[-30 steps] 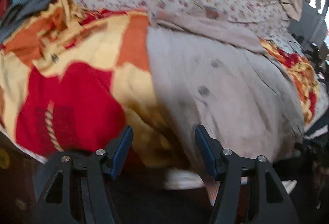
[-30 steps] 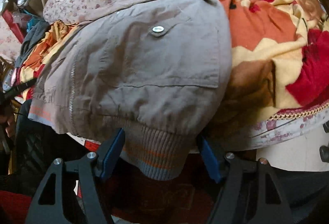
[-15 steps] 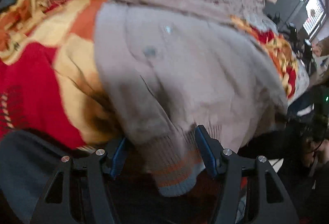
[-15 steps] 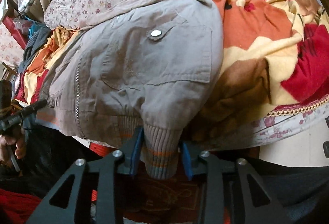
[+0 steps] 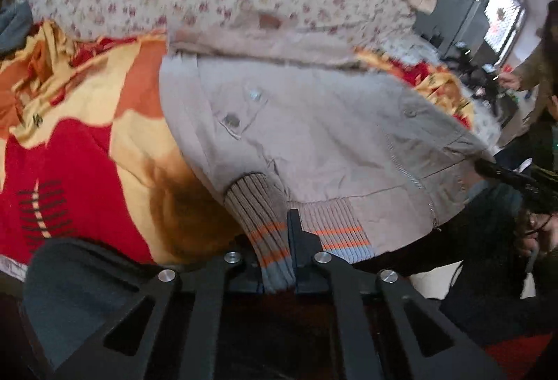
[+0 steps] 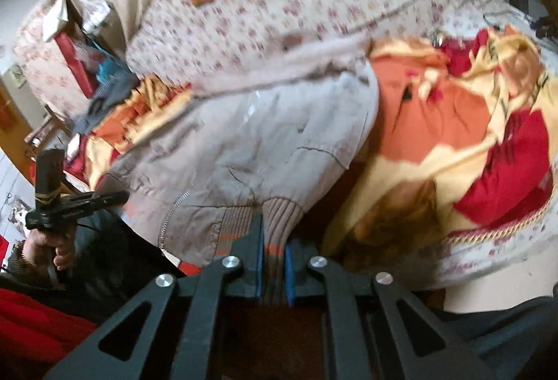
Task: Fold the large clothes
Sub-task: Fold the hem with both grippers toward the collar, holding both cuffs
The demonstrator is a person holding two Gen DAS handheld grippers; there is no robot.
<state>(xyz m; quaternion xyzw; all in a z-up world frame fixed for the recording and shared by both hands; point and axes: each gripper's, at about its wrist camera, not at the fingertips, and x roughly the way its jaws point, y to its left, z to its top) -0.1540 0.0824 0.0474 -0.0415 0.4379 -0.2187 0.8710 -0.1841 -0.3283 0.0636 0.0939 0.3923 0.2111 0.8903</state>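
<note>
1. The left gripper (image 5: 277, 272) is clamped on a ribbed cuff (image 5: 259, 223) of the beige jacket (image 5: 314, 139), orange stripes just ahead of its tips.
2. The right gripper (image 6: 273, 270) pinches the jacket's other ribbed cuff (image 6: 279, 216) between its blue pads (image 6: 289, 272).
3. The jacket (image 6: 251, 142) lies spread ahead of both grippers on a red, orange and cream blanket (image 5: 87, 149), its hem nearest them.
4. Beyond it is a floral bedspread (image 6: 279, 6).
5. No brand, label or writing can be read; both views are blurred.
</note>
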